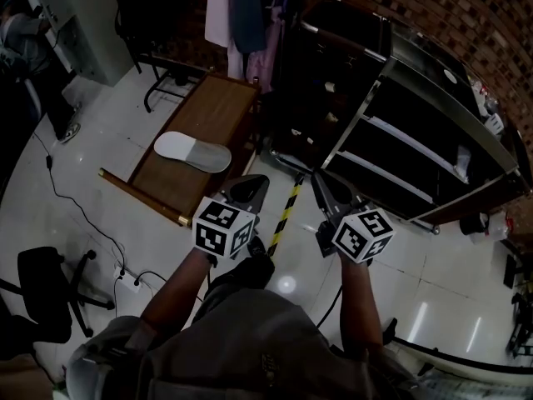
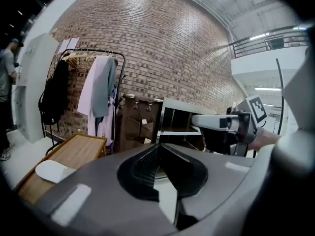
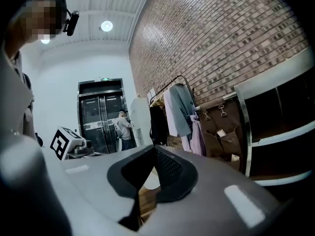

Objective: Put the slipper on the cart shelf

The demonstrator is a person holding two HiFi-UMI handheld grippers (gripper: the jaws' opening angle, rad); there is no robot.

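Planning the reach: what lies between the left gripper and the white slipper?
In the head view, only bare brown wooden table top separates the left gripper and the white slipper.

Floor [image 1: 441, 286]: glossy, reflective tile. Low table [image 1: 218, 98], 11 o'clock in head view — brown wood, satin grain. Slipper [image 1: 192, 152] on it — pale, smooth, matt. Cart [image 1: 358, 111] frame, 1 o'clock: bright metal. Wall [image 2: 162, 48]: rough brick. Hanging garments [image 2: 98, 90]: cloth.

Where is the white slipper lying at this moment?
The white slipper lies flat on the low brown wooden table, at the head view's left, near the hanging clothes and left of the black cart shelf.
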